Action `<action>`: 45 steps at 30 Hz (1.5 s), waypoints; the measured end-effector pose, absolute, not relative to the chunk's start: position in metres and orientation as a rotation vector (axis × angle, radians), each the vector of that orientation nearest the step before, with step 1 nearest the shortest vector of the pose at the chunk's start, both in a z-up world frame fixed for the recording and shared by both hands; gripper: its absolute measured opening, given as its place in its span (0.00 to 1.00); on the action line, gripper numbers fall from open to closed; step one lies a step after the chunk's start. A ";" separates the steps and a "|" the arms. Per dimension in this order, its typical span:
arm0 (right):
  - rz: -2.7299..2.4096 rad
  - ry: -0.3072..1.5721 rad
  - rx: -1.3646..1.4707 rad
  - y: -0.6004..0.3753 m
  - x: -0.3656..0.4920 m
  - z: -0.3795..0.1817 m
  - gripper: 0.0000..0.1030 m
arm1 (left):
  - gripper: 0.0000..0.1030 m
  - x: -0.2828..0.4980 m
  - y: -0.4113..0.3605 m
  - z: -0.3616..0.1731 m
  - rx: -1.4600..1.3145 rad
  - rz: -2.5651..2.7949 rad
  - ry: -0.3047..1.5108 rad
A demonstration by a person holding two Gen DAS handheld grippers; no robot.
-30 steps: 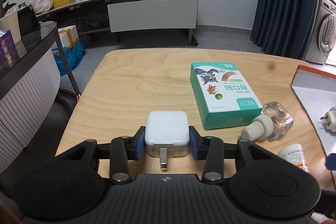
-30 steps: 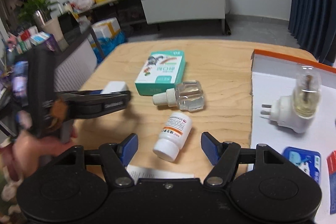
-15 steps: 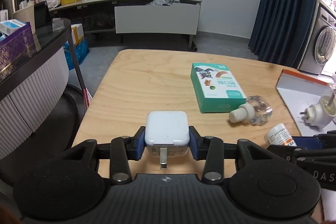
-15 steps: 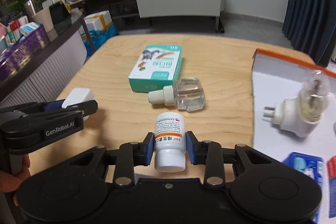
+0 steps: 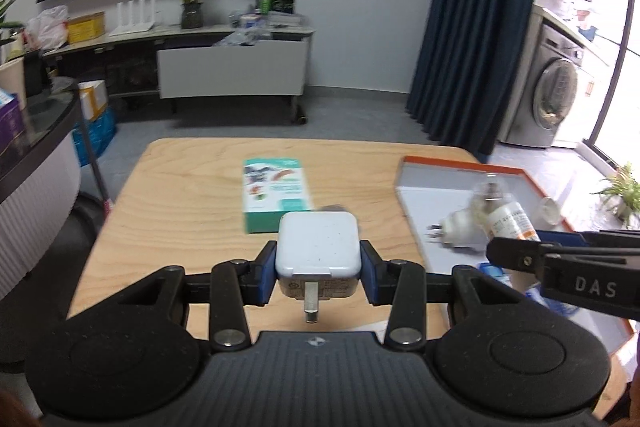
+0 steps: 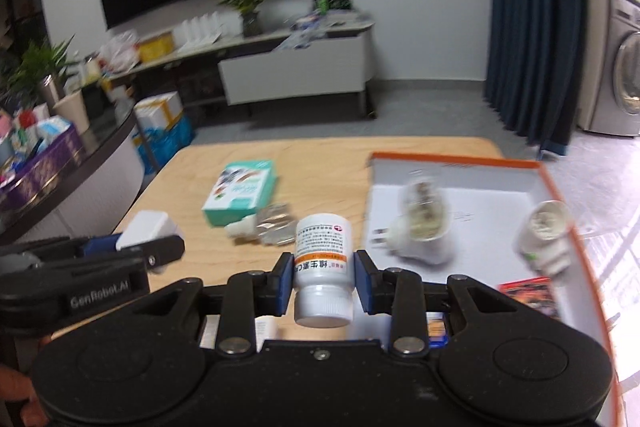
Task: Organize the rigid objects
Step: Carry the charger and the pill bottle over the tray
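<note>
Left claw (image 5: 318,269) body: matte black plastic, ribbed panel at 6 o'clock, two round discs at 7 and 5 o'clock.
Left claw pads (image 5: 267,277): blue, on black linkage bars with silver screws.
Right claw (image 6: 323,281): same black build, blue pads (image 6: 283,283), silver screws.
Markings: white "DAS" and "GenRobot.AI" lettering on the claws' sides.
Skin: bare fingers (image 6: 28,409) at 8 o'clock.

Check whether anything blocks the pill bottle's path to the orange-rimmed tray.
Nothing visible blocks it. The right gripper holds the pill bottle raised above the table, just left of the tray. The plug-in vaporizer lies inside near that edge, so set down beside it.
</note>
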State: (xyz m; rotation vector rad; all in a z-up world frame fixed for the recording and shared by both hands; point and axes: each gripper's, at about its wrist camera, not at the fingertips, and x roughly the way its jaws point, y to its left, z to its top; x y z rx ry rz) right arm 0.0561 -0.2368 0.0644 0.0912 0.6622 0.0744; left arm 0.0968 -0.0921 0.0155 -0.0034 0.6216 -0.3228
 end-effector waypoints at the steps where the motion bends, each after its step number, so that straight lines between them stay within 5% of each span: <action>1: 0.059 0.654 0.094 -0.245 0.053 0.067 0.39 | 0.41 0.095 -0.101 0.018 -0.006 -0.341 0.622; 20: -0.112 0.610 0.194 -0.355 0.044 0.079 0.39 | 0.41 0.129 -0.207 0.003 0.054 -0.502 0.672; 45: -0.114 0.661 0.208 -0.390 0.100 0.060 0.39 | 0.41 0.187 -0.248 -0.011 0.073 -0.516 0.725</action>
